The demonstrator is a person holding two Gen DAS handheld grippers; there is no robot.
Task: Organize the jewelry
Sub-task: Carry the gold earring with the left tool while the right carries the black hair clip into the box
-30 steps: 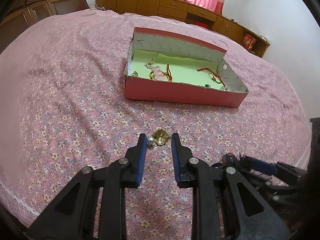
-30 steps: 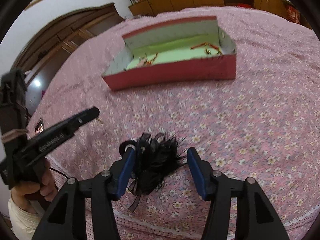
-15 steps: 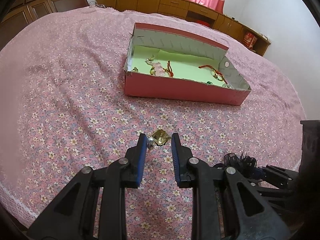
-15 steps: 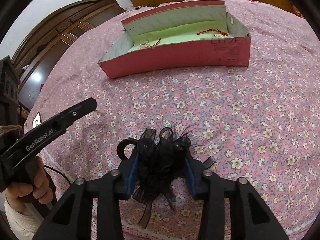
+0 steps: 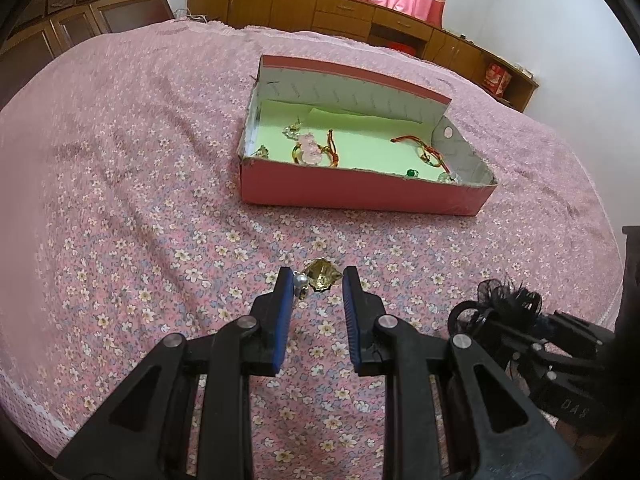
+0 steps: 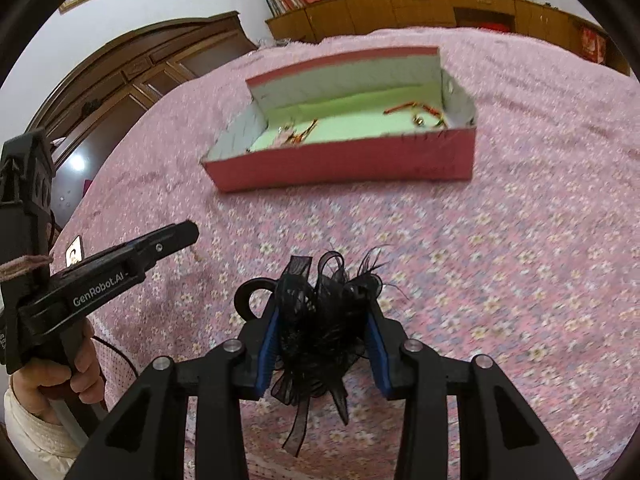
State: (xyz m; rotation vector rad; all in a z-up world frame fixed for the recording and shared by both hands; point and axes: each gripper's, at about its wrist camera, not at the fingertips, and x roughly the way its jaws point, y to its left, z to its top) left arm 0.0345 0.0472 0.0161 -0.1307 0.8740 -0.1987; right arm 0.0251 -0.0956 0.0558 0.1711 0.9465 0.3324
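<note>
Left tool [image 5: 313,280]: jaws parted, blue pads facing each other, nothing gripped between them. It hangs low over the bed, and the gold brooch lies just past its tips. From the right wrist camera it shows at the left [image 6: 176,236], held by a hand [image 6: 56,376] in a pale sleeve.

Right tool [image 6: 322,312]: closed down on the black hair accessory, both blue pads pressed into the mesh and feathers. Seen from the left wrist camera it sits at the lower right [image 5: 520,332].

Black hair accessory [image 6: 320,320]: a bundle of black netting, ribbon loops and feathery strands — it bulges above the right tool's fingertips, and ribbon ends trail below them. A dark ring-shaped loop sticks out on its left side.

Gold brooch [image 5: 321,275]: flat on the bedspread in front of the left tool, in line with the gap between the fingers, with a small silvery bead touching the left finger's tip.

Jewelry box [image 5: 360,192]: a shallow pink cardboard box with pale inner walls and a green floor, open at the top, resting on the bed well beyond both tools [image 6: 344,160].

Box contents: a pink pendant piece [image 5: 310,151] near the left end, tangled with a red cord; another red cord bracelet [image 5: 420,148] toward the right end; a small green bead by the front right wall.

Bed [image 5: 140,208]: covered in a pink spread printed with small flowers — everything rests on it.

Room: dark wooden wardrobe at left, low wooden cabinets [image 5: 320,12] along the far wall, pink curtains above.
</note>
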